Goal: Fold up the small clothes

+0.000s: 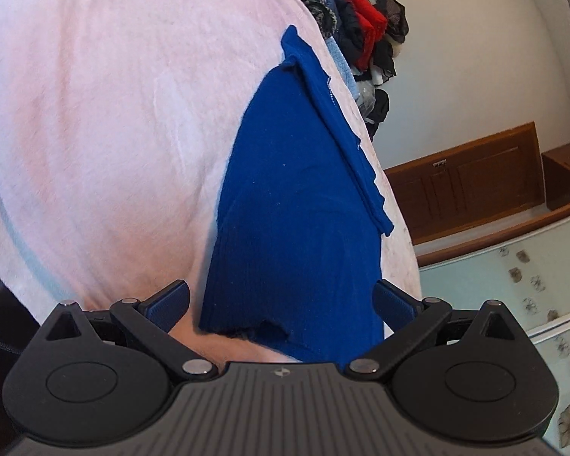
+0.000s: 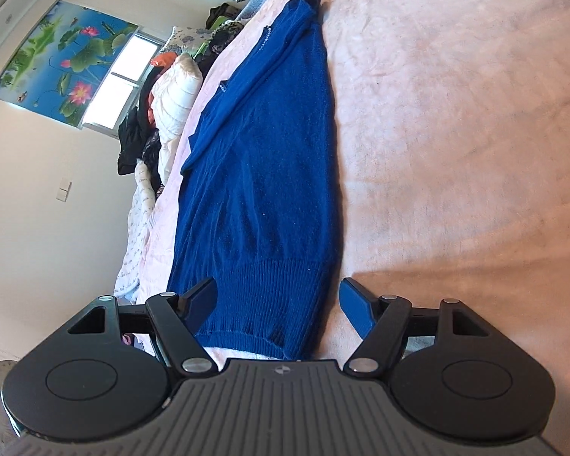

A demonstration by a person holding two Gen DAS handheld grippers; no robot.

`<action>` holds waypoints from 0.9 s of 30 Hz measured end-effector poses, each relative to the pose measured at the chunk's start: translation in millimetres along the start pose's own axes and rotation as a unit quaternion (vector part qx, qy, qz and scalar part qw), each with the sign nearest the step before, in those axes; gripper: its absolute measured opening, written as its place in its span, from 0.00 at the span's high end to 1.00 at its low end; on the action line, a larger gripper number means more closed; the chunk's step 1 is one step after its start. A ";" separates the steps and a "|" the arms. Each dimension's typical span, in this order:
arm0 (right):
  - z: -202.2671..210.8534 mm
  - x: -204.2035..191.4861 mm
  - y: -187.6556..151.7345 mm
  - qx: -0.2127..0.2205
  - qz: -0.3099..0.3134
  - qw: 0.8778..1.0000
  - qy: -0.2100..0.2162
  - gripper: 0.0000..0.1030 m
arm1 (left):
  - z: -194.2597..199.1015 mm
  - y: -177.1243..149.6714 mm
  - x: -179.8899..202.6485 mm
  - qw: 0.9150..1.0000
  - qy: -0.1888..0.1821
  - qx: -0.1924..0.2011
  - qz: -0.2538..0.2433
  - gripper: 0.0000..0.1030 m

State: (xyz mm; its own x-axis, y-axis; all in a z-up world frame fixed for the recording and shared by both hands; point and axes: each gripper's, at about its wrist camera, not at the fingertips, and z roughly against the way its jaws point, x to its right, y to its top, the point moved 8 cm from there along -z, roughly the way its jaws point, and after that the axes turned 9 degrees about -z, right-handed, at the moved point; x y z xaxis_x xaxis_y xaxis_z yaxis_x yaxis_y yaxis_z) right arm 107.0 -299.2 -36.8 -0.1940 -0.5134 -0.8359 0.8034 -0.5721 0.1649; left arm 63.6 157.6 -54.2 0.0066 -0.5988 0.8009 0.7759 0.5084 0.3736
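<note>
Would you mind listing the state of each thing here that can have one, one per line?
Blue sweater: lying flat on the pink blanket, folded lengthwise into a narrow strip, sleeve laid on top, ribbed hem nearest the grippers.
Left gripper: open, fingers either side of the hem, not pressing.
Right gripper: open, hem between its fingers.
Clothes pile: unfolded, heaped.
</note>
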 end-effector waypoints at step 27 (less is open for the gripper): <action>-22.4 -3.3 -2.1 -0.058 -0.039 0.997 0.032 0.30 | -35.5 7.2 1.9 0.997 0.013 -0.067 -0.019 0.58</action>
State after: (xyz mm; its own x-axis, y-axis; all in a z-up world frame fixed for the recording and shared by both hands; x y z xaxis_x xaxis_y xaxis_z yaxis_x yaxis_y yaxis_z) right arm 118.5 -282.0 -46.1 -0.2257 -0.4265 -0.8759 0.8480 -0.5286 0.0389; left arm 91.6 138.3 -66.6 -0.0095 -0.6335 0.7737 0.8535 0.3980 0.3364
